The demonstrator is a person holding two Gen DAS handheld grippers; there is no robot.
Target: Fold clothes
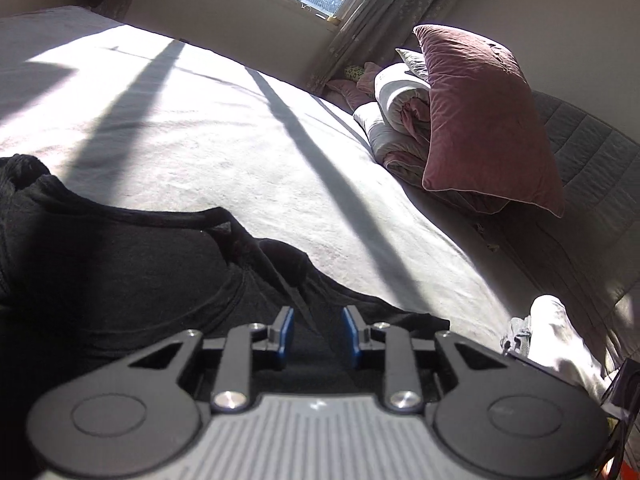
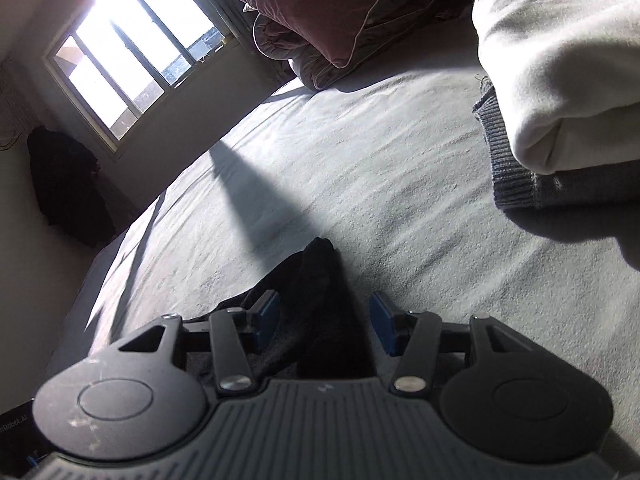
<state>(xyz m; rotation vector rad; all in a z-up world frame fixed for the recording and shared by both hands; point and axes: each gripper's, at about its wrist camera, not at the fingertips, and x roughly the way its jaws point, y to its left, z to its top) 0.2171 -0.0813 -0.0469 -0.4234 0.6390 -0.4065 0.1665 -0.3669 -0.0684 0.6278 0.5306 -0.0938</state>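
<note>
Left fingers: blue pads of the left gripper stand apart with a moderate gap; the black garment lies under and ahead of them, and a dark ridge of it runs up between the pads, but neither pad looks pressed onto cloth. Not holding, as far as this view shows.
Right fingers: the right gripper is spread wider; a raised peak of black garment stands between the pads, nearer the left pad, with the right pad clear of it. No grip that I can see.
Black garment: rumpled and bunched on the bed, one edge curling up, not flat and not squared.
Folded pile: a cream garment lies folded on top of a grey knit to the right on the bed; both already lie as the task wants.
Progress: judged from this, some clothes are done and the black one is mid-handling or waiting; which fold it is at cannot be told.
Left view only: the spread of the black garment, plus the maroon pillow on rolled bedding.
Right view only: the folded pile seen close, and a dark heap by the wall below the window.
</note>
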